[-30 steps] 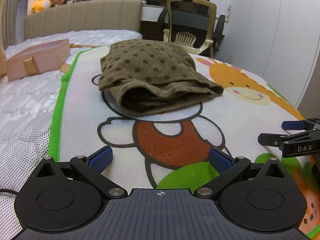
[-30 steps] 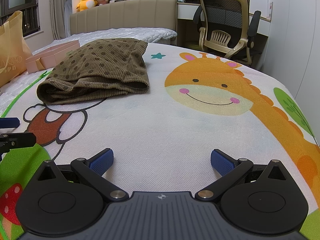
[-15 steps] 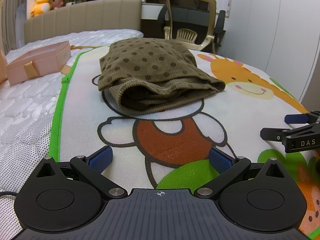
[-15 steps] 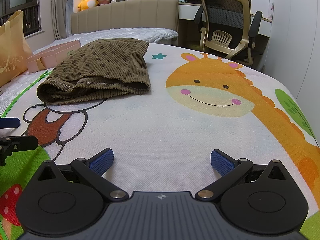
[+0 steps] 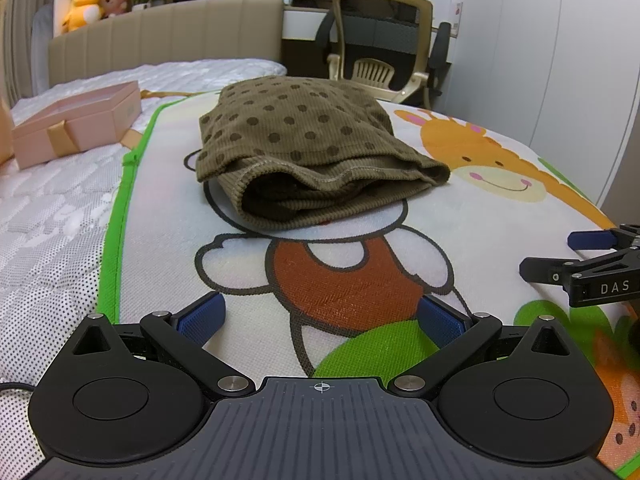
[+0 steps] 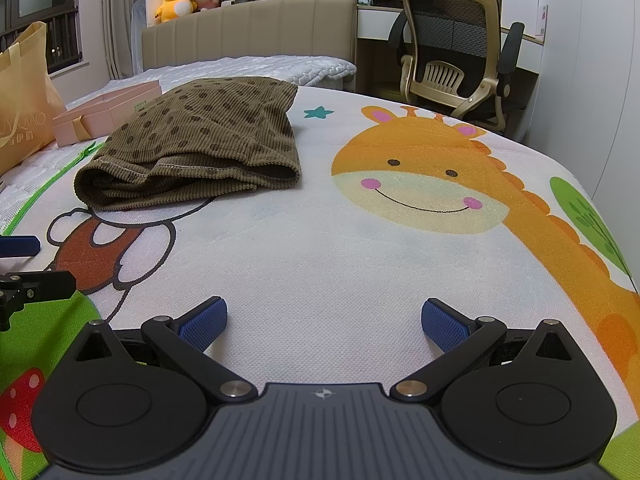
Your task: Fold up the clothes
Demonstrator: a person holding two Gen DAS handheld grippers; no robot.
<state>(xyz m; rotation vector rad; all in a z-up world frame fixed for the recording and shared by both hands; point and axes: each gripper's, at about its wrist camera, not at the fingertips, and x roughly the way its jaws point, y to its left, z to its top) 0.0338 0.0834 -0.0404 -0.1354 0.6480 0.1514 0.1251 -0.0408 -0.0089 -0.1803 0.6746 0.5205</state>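
A brown polka-dot garment [image 5: 304, 152] lies folded in a thick bundle on the cartoon mat [image 5: 360, 264]; it also shows in the right wrist view [image 6: 200, 148], far left. My left gripper [image 5: 320, 316] is open and empty, low over the mat, a short way in front of the garment's open hem. My right gripper [image 6: 324, 318] is open and empty, over the white part of the mat to the right of the garment. Each gripper shows at the edge of the other's view: the right one [image 5: 580, 256], the left one [image 6: 24, 264].
A pink gift box [image 5: 76, 124] sits on the white mattress [image 5: 52, 216] at left. A tan paper bag [image 6: 22, 116] stands beyond it. An office chair [image 6: 452, 64] and desk stand past the bed's far right. A beige headboard [image 5: 160, 44] with plush toys is behind.
Both grippers have drifted slightly, staying open and empty. The garment has not moved.
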